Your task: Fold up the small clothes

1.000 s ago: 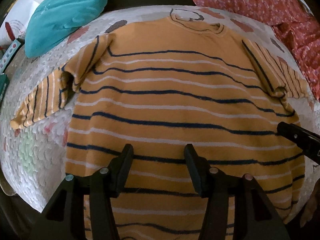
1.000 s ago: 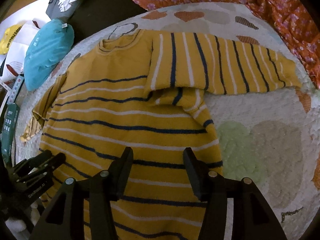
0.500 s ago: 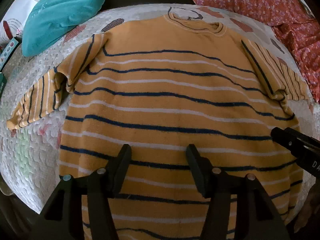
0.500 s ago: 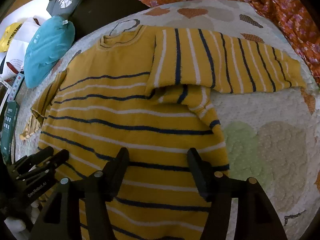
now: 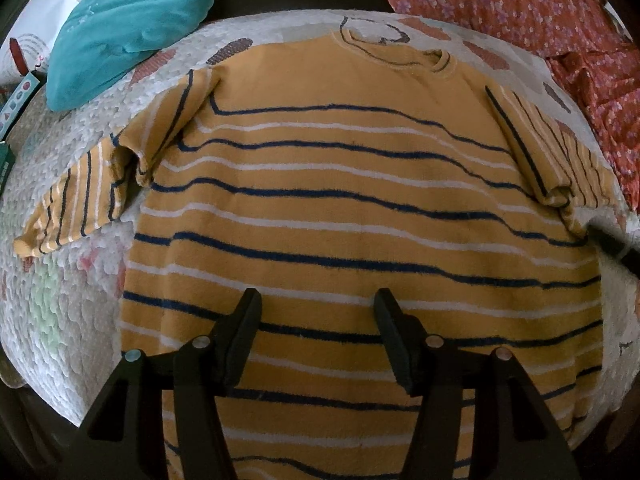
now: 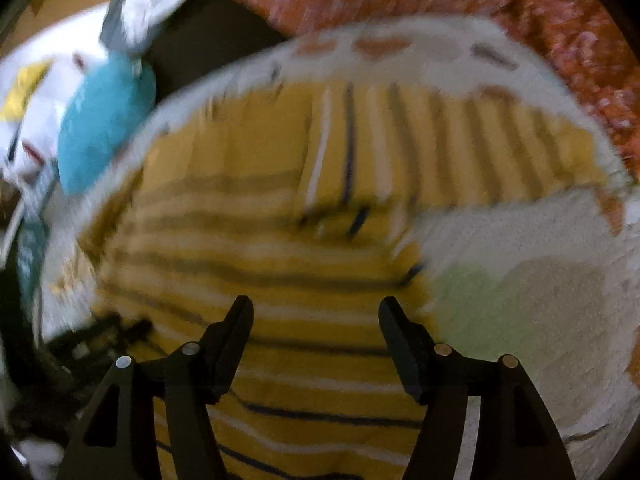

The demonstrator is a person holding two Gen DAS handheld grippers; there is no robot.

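Note:
A yellow sweater (image 5: 352, 200) with navy and white stripes lies flat, neck away from me, on a white quilted mat (image 5: 60, 300). Its left sleeve (image 5: 80, 196) is bunched and folded outward. In the blurred right wrist view its right sleeve (image 6: 460, 140) stretches out sideways. My left gripper (image 5: 316, 304) hovers open over the sweater's lower body with nothing between its fingers. My right gripper (image 6: 315, 306) stands over the lower right part of the sweater (image 6: 280, 240). Its jaws are opening and nothing is between them. Its tip (image 5: 616, 244) shows at the sweater's right edge.
A teal cushion (image 5: 128, 28) lies at the far left beyond the mat, with white packages beside it. A red flowered cloth (image 5: 540, 20) covers the far right. The left gripper's dark body (image 6: 100, 340) shows at the lower left of the right wrist view.
The right gripper's jaws have spread wider and its view has gone blurred with motion. Its tip has drifted up and toward the right edge in the left wrist view. The sweater lies as before.

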